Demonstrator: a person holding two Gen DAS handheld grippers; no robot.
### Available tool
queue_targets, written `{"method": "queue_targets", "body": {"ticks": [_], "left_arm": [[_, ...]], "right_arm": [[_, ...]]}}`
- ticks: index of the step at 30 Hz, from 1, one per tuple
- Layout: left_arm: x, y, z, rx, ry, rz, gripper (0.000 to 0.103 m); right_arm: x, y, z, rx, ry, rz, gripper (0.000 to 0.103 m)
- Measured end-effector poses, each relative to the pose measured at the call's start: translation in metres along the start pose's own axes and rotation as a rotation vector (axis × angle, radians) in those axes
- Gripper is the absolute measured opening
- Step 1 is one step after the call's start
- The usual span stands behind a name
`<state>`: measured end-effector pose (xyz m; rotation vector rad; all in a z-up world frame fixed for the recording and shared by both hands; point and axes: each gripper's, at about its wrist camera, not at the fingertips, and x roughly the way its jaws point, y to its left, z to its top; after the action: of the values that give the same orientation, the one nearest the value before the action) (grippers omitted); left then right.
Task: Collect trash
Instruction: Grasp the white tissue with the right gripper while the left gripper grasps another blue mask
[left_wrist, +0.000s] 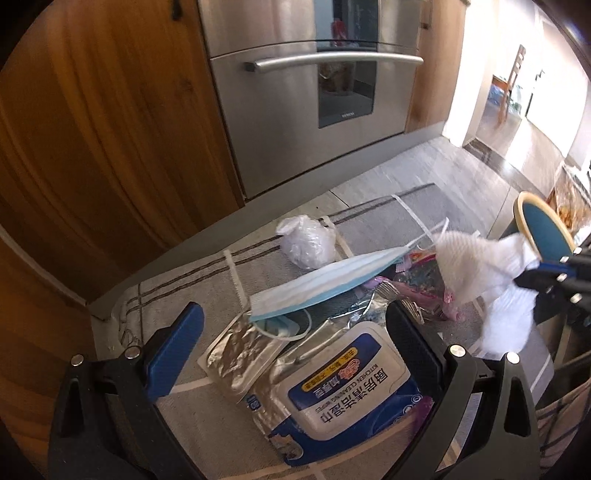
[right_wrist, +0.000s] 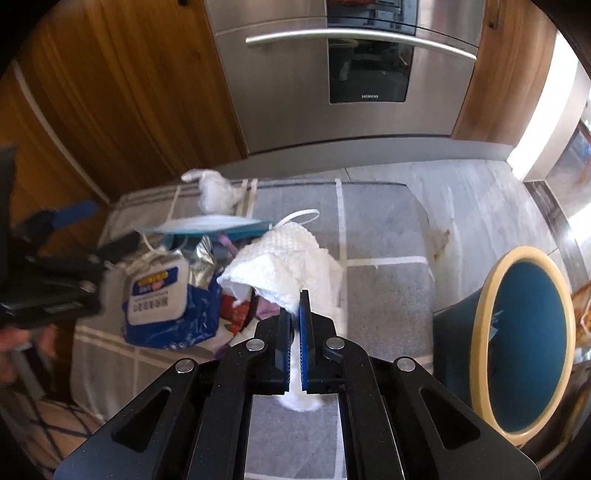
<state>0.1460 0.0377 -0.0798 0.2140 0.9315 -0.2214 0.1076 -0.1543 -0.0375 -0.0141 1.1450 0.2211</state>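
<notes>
**Gripping a paper towel while the other tongs stand over the wipes pack**

Clamping down hard, the right tongs (right_wrist: 294, 314) have their blue pads pinched on a crumpled white paper towel (right_wrist: 284, 262); a tail of it hangs out below the pads and the bulk billows forward of the tips. Just past it to the right stands a trash bin (right_wrist: 524, 339) with a cream rim and blue inside, its mouth tilted toward the camera. The towel sits left of that mouth, so the bin lies to the right of the right tongs, which are the nearer ones to it.

The left tongs (left_wrist: 295, 343) gape wide and hold nothing. A blue and white wipes pack (left_wrist: 343, 391) lies on the floor mat (left_wrist: 369, 218) between and just ahead of the two fingers, its long side running roughly away from the camera. Whether the pads touch it is not clear. A silver foil pouch (left_wrist: 240, 358) lies touching its left edge.

Beyond these, a blue face mask (left_wrist: 317, 284) rests tilted across the heap, its length running left to right. Behind it are coloured wrappers (left_wrist: 421, 284), then a crumpled clear plastic bag (left_wrist: 306, 240). Farthest back stands the steel oven (left_wrist: 310, 92).
</notes>
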Motion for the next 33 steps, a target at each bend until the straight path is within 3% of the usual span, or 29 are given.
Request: {"method": "queue_targets", "body": {"ticks": [3,7,16,18,21,23,28,33], "left_arm": [[0.008,-0.009,0.003,0.048,-0.001,0.02,0.097],[0.022,-0.019,0.003,0.138,0.013,0.079,0.089],[0.053,-0.028,0.003,0.222,0.06,0.11,0.078],[0.061,-0.029,0.006,0.223,0.075,0.104,0.068],[0.071,-0.032,0.008,0.225,0.107,0.074,0.043],[0.073,-0.034,0.009,0.235,0.117,0.039,0.016],[0.064,-0.044,0.009,0.306,0.069,0.047,0.004],[0.046,-0.044,0.014,0.288,0.021,0.04,0.001]], "right_arm": [[-0.002,-0.003,0.0,-0.001,0.0,-0.003,0.005],[-0.005,-0.006,0.001,0.019,0.0,0.02,0.005],[-0.008,-0.011,0.003,0.042,0.005,0.045,0.005],[-0.007,-0.011,0.002,0.038,0.006,0.041,0.005],[-0.005,-0.009,0.002,0.02,0.007,0.031,0.005],[-0.005,-0.008,0.002,0.003,0.006,0.021,0.005],[-0.005,-0.008,0.003,-0.022,-0.004,-0.001,0.005],[-0.009,-0.016,0.003,0.024,-0.006,0.006,0.005]]}}
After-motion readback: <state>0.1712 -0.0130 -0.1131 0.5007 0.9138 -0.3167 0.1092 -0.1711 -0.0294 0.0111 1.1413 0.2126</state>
